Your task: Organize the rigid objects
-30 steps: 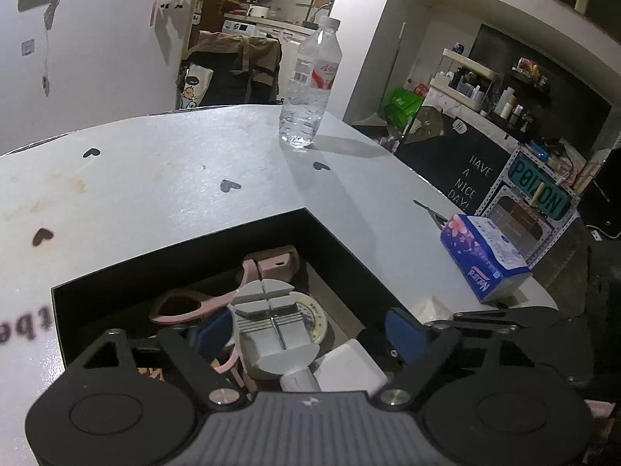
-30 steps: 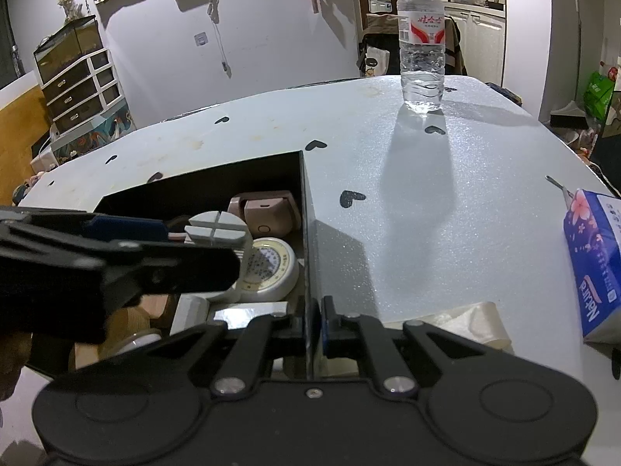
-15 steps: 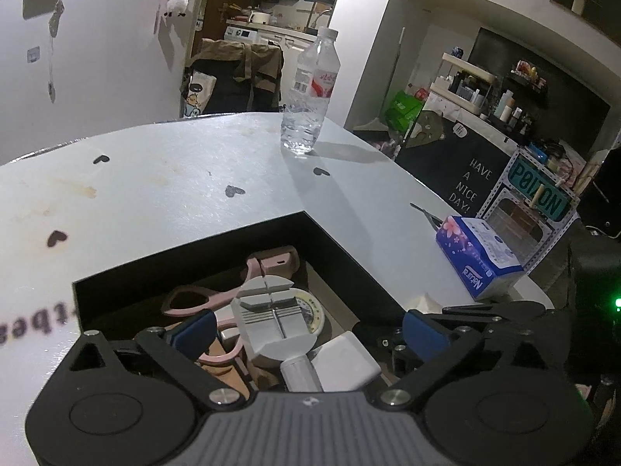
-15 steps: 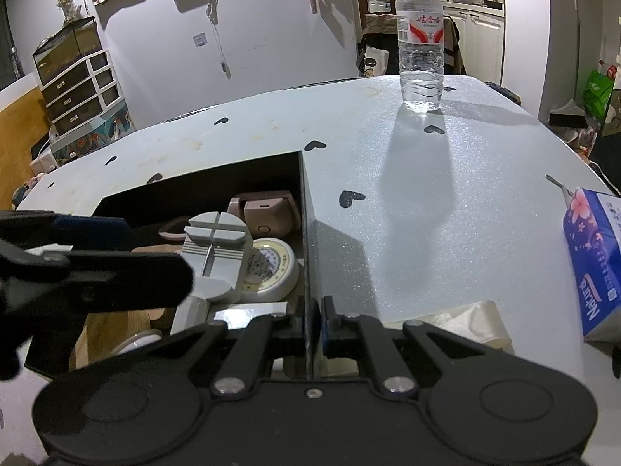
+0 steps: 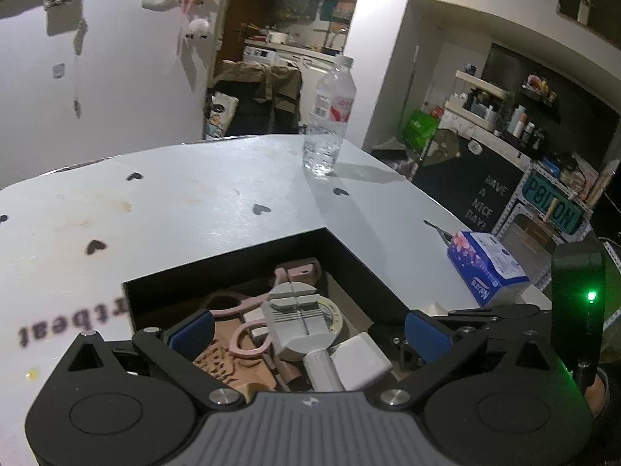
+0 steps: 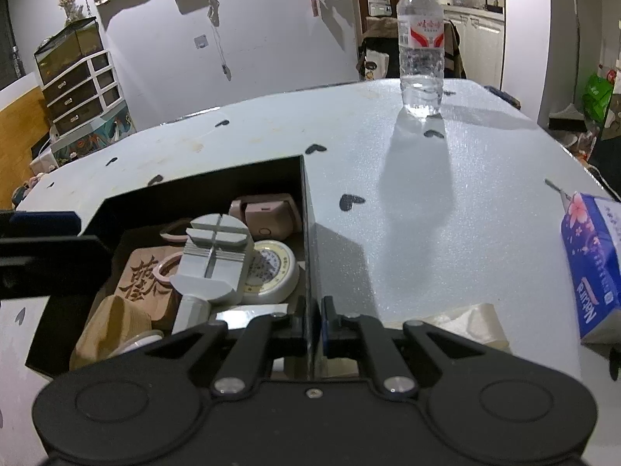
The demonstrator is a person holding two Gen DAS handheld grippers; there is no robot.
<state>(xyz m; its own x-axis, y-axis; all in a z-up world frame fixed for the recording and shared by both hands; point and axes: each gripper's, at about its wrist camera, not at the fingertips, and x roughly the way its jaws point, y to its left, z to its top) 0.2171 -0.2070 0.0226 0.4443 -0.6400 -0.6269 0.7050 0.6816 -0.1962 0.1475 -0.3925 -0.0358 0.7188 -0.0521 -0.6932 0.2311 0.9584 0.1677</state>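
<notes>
A black box point(image 5: 361, 260) point(image 6: 202, 182) on the white table holds a grey watch tool point(image 5: 299, 322) point(image 6: 213, 260), pink scissors point(image 5: 240, 303), a round tin point(image 6: 271, 268), a pink case point(image 6: 268, 213) and a carved wooden block point(image 6: 141, 275). My left gripper point(image 5: 306, 330) is open and empty, raised above the box over the grey tool. My right gripper point(image 6: 312, 324) is shut on the box's right wall, at its near corner. The left gripper's finger point(image 6: 42, 252) shows at the left of the right wrist view.
A water bottle point(image 5: 330, 116) point(image 6: 421, 46) stands at the table's far side. A blue tissue pack point(image 5: 485, 268) point(image 6: 594, 260) lies near the right edge. A cream roll of tape point(image 6: 465, 322) lies just right of my right gripper. Black heart marks dot the table point(image 6: 427, 202).
My left gripper has opened, let go of the grey watch tool into the box, and drawn up and back. The right gripper has not moved.
</notes>
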